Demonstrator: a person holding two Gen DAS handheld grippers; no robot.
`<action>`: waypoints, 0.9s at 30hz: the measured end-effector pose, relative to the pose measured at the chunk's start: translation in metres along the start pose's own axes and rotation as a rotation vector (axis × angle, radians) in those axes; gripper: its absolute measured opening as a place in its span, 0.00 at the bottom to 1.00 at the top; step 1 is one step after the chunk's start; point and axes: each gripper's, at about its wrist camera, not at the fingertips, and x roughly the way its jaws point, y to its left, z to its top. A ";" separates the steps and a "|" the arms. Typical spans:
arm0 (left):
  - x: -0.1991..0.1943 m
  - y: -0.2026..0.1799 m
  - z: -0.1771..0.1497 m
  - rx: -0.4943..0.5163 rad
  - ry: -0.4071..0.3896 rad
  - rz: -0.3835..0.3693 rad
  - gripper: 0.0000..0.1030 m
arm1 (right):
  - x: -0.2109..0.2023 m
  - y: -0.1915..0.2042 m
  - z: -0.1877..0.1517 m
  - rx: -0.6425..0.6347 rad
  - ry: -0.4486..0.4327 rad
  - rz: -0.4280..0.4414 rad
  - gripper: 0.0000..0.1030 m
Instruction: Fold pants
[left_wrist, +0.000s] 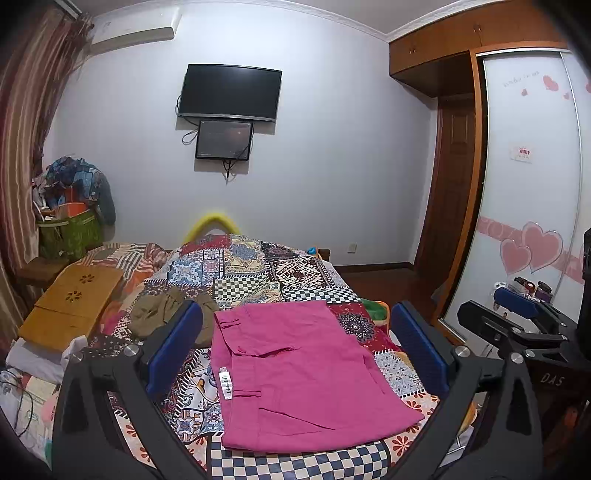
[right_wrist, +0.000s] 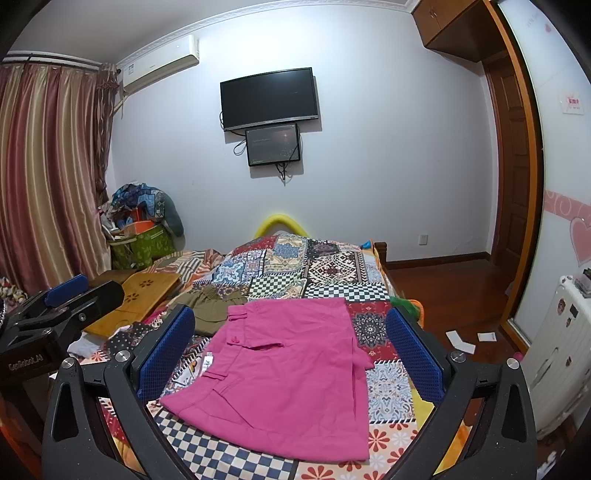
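Left gripper (left_wrist: 295, 354) spread wide, empty; right gripper (right_wrist: 291, 354) likewise spread, empty; both held above bed (right_wrist: 332, 273), neither touching cloth

Pink pants (left_wrist: 299, 373) lie flat on patchwork bedcover (left_wrist: 236, 269), already folded into compact block, straight ahead between fingers of each gripper

Waistband side with white label (left_wrist: 225, 384) toward left gripper; long axis runs away from grippers

Judgement: neither clearly nearer; fold looks nearly done

Olive garment (left_wrist: 162, 310) just beyond left finger; wooden tray (left_wrist: 70, 302) further left

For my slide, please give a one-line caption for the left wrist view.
Folded pink pants lie on the quilt, framed by the open left gripper.
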 end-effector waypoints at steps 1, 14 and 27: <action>0.000 0.001 0.000 0.000 0.000 0.000 1.00 | 0.000 0.000 0.000 -0.001 0.000 -0.001 1.00; -0.001 0.000 -0.001 0.000 0.000 -0.001 1.00 | 0.001 0.000 -0.001 -0.001 0.000 -0.002 1.00; -0.001 0.001 0.002 0.002 -0.007 -0.006 1.00 | 0.001 0.002 -0.001 0.000 -0.002 -0.001 1.00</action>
